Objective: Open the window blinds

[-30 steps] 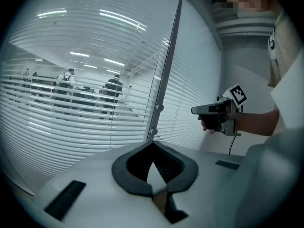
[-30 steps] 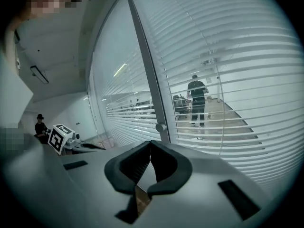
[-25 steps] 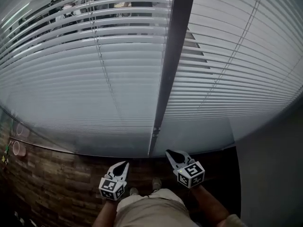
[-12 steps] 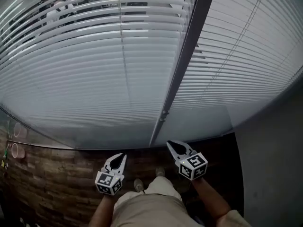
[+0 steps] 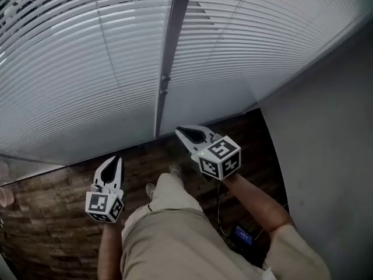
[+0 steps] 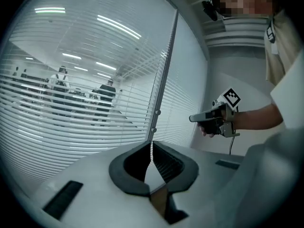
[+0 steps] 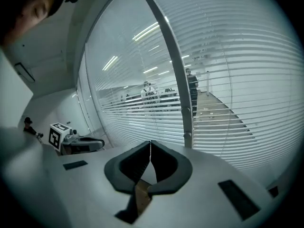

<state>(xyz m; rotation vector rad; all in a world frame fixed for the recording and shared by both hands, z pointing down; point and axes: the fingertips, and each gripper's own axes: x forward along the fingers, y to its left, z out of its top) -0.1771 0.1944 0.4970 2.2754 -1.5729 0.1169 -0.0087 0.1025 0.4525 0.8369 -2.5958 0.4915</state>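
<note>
Nearest are the person's legs [image 5: 169, 226] in light trousers, shoes [image 5: 175, 169] on the dark wood-plank floor [image 5: 52, 226]. The left gripper [image 5: 116, 158] is low at the left, jaws pressed together, nothing between them. Its own view confirms it [image 6: 152, 144]. The right gripper [image 5: 178, 130] is higher and nearer the glass, jaws also closed tip to tip and empty [image 7: 150, 143]. Neither gripper touches anything. There is open floor between the shoes and the window base, and open air ahead of both jaws. At the right edge a plain grey wall [image 5: 326, 127] boxes in the right arm's side, with a thin cable running down from that arm. Beyond that is a dark vertical mullion [image 5: 169, 51], just ahead of the right gripper, splitting the window into two panes. The window blinds [image 5: 87, 80] hang on both panes, straight in front and well apart from both grippers. They are white horizontal slats, fully lowered almost to the floor. The slats are tilted nearly closed low down, and slightly gapped higher up, where a lit office with people [image 7: 149, 95] shows through. Thin cords [image 5: 108, 45] run down the slats.
</note>
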